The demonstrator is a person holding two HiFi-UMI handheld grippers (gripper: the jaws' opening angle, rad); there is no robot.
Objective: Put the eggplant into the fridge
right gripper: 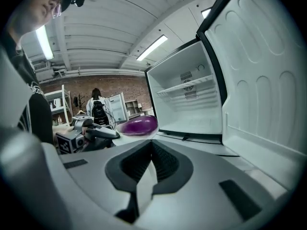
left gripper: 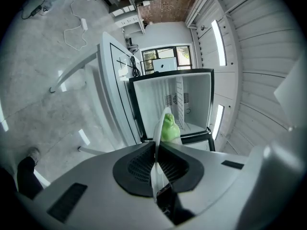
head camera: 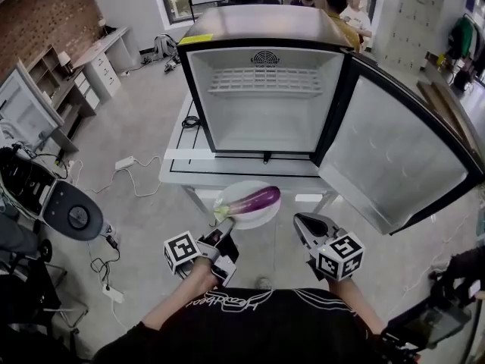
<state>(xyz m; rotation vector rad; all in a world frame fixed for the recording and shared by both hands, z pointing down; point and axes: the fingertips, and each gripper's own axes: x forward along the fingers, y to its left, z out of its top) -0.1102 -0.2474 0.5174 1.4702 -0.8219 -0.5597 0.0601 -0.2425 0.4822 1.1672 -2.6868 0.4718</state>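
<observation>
Clamping the near rim of a white plate in the left gripper, jaws pinched almost together on the thin edge. Carrying nothing in the right gripper, jaws lying together and empty, just right of the plate and apart from it. Lying across the plate's far half: one purple eggplant, green stem end pointing toward the plate's left edge, body reaching toward its right edge, clear of both grippers. Hanging in the air just before the front edge of a white table: plate and eggplant together. Standing on that table, set back from its front edge: a small fridge, door hanging wide open to the right, white interior showing one wire shelf near the top.
</observation>
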